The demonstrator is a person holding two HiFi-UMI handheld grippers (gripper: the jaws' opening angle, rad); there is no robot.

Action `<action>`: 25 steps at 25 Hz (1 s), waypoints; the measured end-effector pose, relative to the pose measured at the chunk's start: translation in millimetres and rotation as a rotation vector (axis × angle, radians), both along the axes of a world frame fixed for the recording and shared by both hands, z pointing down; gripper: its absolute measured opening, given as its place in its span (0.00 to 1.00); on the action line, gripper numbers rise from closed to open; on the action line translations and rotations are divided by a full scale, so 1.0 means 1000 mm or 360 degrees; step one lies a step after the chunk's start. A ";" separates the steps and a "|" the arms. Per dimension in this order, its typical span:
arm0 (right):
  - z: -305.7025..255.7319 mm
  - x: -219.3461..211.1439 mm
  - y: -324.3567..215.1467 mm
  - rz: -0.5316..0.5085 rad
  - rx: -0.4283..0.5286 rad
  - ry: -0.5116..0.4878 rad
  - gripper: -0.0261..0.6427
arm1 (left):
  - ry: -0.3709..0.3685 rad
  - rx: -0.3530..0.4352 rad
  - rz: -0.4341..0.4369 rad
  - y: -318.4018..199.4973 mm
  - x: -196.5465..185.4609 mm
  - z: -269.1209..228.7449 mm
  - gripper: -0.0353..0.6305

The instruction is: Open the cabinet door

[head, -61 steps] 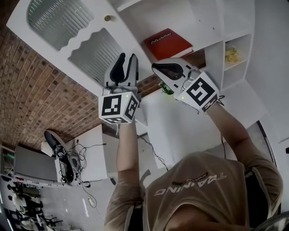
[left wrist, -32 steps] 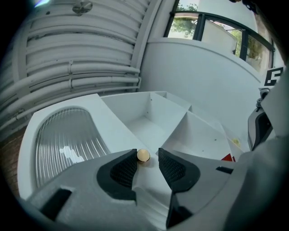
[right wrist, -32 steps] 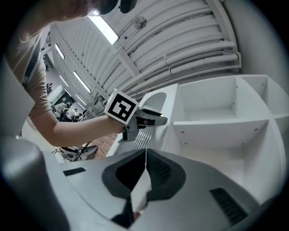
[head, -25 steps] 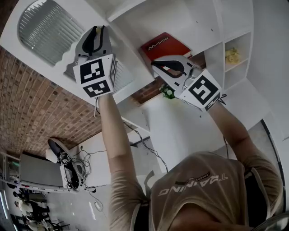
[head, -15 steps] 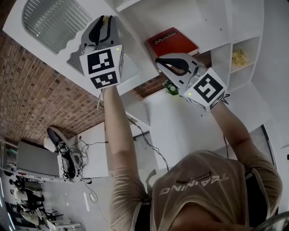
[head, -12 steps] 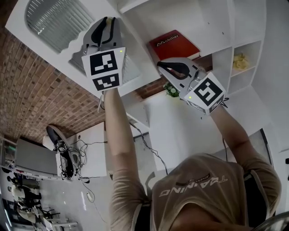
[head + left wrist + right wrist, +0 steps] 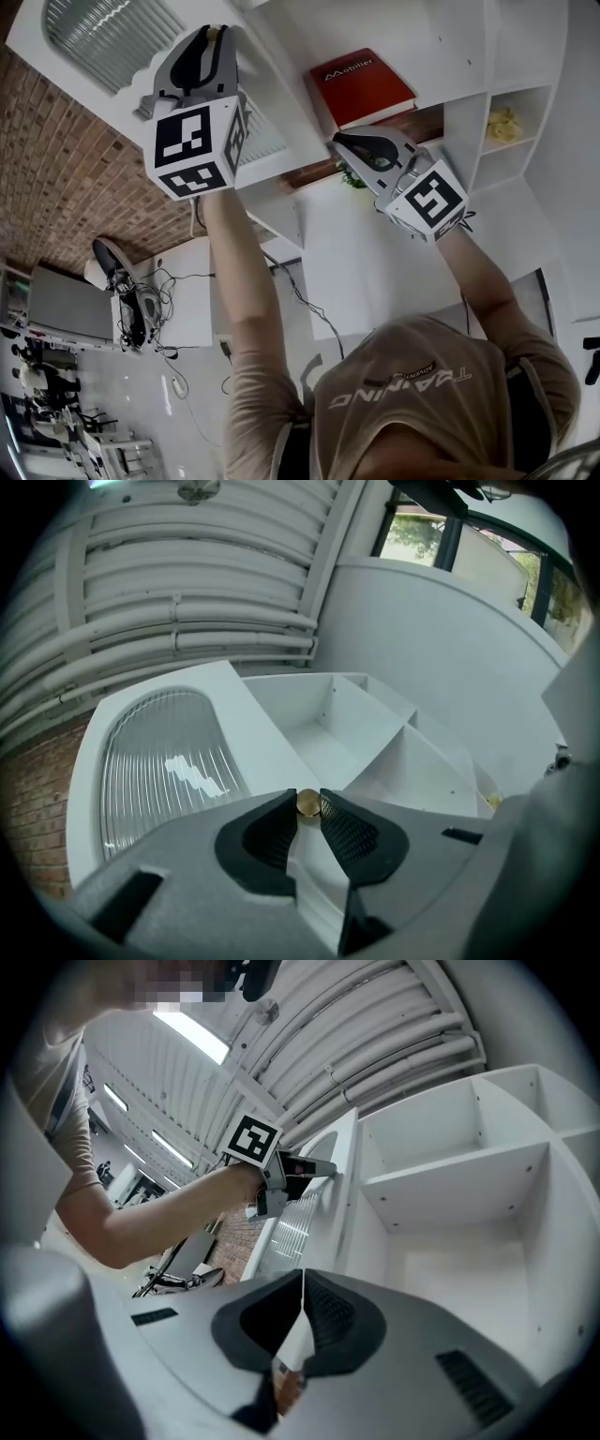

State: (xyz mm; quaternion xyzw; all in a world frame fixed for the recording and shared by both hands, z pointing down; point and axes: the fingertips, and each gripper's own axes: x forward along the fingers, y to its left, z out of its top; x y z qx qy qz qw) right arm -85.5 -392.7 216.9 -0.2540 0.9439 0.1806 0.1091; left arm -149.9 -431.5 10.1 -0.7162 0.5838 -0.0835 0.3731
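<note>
The white cabinet door (image 7: pixel 103 28) has a ribbed glass panel (image 7: pixel 159 761) and a small brass knob (image 7: pixel 307 802) at its free edge. My left gripper (image 7: pixel 307 806) is shut on that knob, with both pads pressed against it. In the head view the left gripper (image 7: pixel 214 36) reaches up to the door's edge. The door stands swung out from the cabinet (image 7: pixel 441 1176), so the bare white shelves show. My right gripper (image 7: pixel 349 142) hangs lower, under the shelf. Its jaws (image 7: pixel 302 1277) are shut with nothing between them.
A red book (image 7: pixel 361 84) lies on a shelf just above the right gripper. A small green plant (image 7: pixel 349 175) and a yellow object (image 7: pixel 503 122) sit in other compartments. A brick wall (image 7: pixel 66 178) runs at the left, with a cluttered desk (image 7: pixel 122 309) far below.
The left gripper rose from below the door to the knob and has stayed on it. The right gripper has sunk a little, away from the red book.
</note>
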 end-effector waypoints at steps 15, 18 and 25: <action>0.073 0.020 -0.013 -0.0053 -0.0237 -0.0097 0.06 | 0.0177 -0.0066 0.0108 0.043 -0.002 0.003 0.15; 0.083 0.016 -0.008 -0.0071 -0.0285 -0.0117 0.06 | 0.0200 -0.0054 0.0113 0.049 -0.004 0.003 0.15; 0.091 0.009 -0.005 -0.0066 -0.0281 -0.0079 0.06 | 0.0258 0.0005 0.0184 0.062 -0.005 0.006 0.15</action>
